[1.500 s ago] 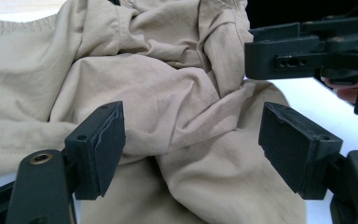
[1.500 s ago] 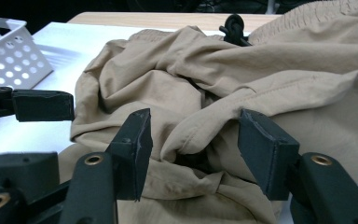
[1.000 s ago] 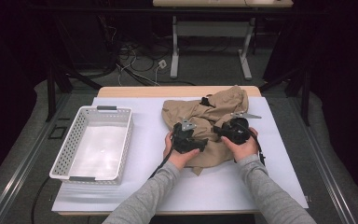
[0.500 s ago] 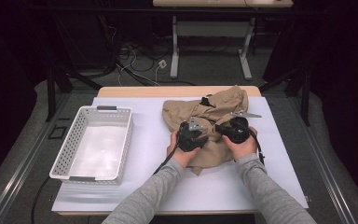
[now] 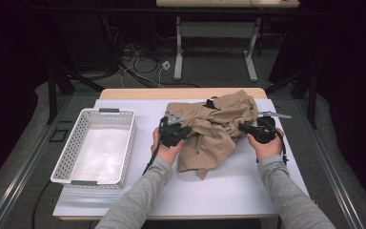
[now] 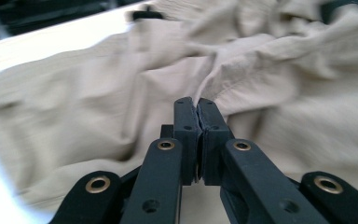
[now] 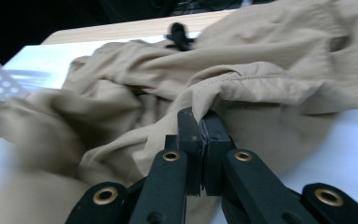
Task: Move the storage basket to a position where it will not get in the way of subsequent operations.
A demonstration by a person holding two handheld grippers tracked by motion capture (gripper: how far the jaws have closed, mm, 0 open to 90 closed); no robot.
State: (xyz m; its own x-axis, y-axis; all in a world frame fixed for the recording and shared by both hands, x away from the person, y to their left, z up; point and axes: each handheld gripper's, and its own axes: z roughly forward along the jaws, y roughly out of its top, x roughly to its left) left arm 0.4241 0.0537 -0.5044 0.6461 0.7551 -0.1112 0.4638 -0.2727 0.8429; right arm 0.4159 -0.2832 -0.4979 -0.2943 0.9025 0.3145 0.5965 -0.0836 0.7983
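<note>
A crumpled tan garment (image 5: 214,129) lies in the middle of the white mat (image 5: 228,186), with a small black clip (image 5: 211,102) at its far edge. My left gripper (image 5: 187,130) is at the garment's left side; its jaws have just been closing and now pinch a fold of the tan cloth (image 6: 242,79), as the left gripper (image 6: 198,105) view shows. My right gripper (image 5: 243,127) holds the garment's right side. In its own view the right gripper (image 7: 199,119) is shut on a hemmed fold of the cloth (image 7: 261,84).
A white perforated basket (image 5: 127,138) stands on the left part of the mat, with nothing in it. The wooden table edge (image 5: 138,93) runs along the far side. Beyond it are dark floor, cables and a desk frame (image 5: 178,52).
Both jaws have shut on the cloth. The hands have moved apart, left gripper leftward and right gripper rightward, lifting slightly and drawing the garment wider between them.
</note>
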